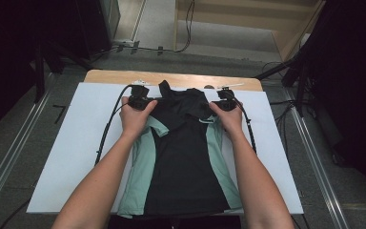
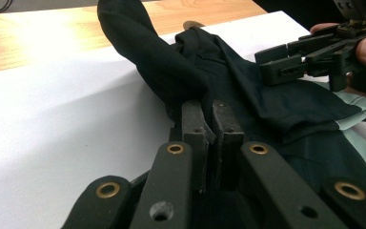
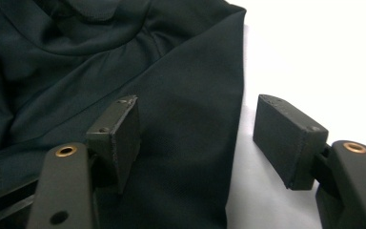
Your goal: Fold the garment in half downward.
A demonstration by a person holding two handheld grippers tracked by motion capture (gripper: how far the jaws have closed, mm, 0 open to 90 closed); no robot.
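Left tongs [image 2: 212, 119] pinched the shirt [image 1: 181, 157] at eleven o'clock for folding; right tongs [image 3: 195, 138] straddled its one o'clock edge half-wide, ungripped

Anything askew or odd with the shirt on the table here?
Yes: the shirt lies flat lower down, but its top is bunched, one black sleeve sticking up where the left gripper pinches it. The right gripper stands open over the other edge.

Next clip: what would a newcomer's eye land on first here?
The black shirt with mint-green side panels, spread on the white sheet over the wooden table. The left gripper is shut on a fold of its black cloth at the far end, while the right gripper straddles the shirt's edge with its jaws apart.
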